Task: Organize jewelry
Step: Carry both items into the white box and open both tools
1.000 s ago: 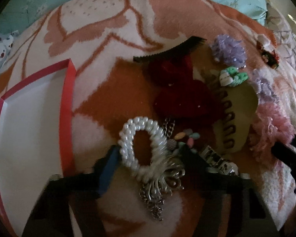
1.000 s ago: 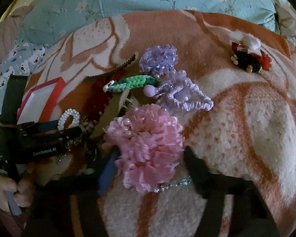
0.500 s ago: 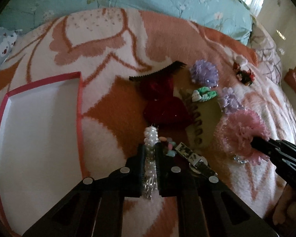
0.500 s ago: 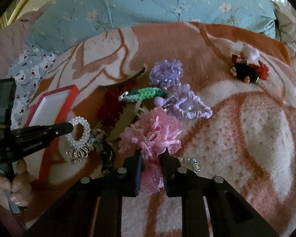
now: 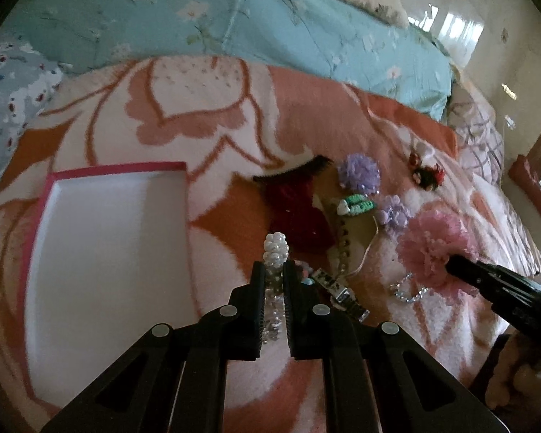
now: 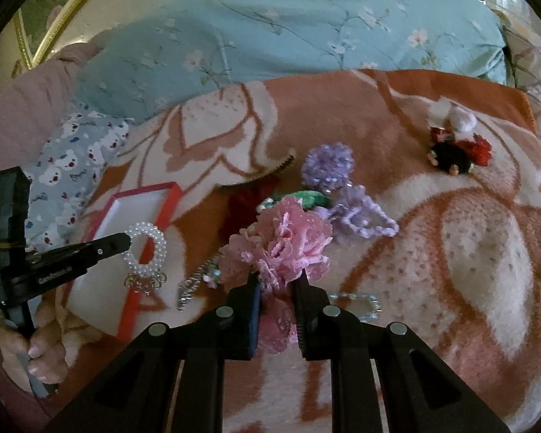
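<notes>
Left gripper (image 5: 275,274) is clamping the pearl bracelet (image 6: 146,252), right gripper (image 6: 276,285) the pink flower (image 6: 285,241); purple scrunchies (image 6: 360,213) are lying just behind, box (image 5: 108,252) leftward.

In the left wrist view the left gripper (image 5: 274,281) hid the lower half of the pearl bracelet (image 5: 276,249), and the red-rimmed box (image 5: 101,252) was smeared with blur. The right gripper (image 6: 277,285) covered the base of the pink scrunchie (image 6: 288,241). The small beaded pieces (image 5: 304,278) beside the bracelet were too tiny to identify
</notes>
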Tool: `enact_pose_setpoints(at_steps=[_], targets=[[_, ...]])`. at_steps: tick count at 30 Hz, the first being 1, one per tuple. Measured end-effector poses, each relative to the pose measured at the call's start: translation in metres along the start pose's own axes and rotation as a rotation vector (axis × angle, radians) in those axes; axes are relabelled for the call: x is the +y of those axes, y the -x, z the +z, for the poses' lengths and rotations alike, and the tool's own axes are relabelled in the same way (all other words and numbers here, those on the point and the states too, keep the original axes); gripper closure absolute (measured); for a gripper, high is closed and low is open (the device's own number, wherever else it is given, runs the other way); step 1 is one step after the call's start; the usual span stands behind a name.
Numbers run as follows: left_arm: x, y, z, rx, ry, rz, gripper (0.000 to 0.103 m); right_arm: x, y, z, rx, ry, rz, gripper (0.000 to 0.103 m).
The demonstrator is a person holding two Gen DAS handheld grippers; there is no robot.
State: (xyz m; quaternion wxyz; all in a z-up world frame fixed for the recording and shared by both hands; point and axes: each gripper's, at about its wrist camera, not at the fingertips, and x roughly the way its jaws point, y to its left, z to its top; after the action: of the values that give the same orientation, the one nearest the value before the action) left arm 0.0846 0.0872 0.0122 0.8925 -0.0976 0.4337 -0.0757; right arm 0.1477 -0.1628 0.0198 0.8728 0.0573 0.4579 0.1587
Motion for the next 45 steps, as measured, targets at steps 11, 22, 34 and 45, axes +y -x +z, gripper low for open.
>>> enact_pose_setpoints(at_steps=[11,22,34,45], targets=[[0.059,0.055,-0.010,-0.068,0.102,0.076,0.095,0.078,-0.039,0.008,0.037,0.098,0.139,0.088],[0.110,0.055,0.007,-0.083,0.192,0.143,0.095,0.158,-0.107,0.032,0.081,0.171,0.243,0.088],[0.178,-0.015,0.038,-0.055,0.312,0.107,0.095,0.194,-0.189,0.053,0.152,0.165,0.266,0.088],[0.218,-0.080,0.051,0.008,0.376,0.175,0.094,0.197,-0.237,0.054,0.226,0.158,0.250,0.087]])
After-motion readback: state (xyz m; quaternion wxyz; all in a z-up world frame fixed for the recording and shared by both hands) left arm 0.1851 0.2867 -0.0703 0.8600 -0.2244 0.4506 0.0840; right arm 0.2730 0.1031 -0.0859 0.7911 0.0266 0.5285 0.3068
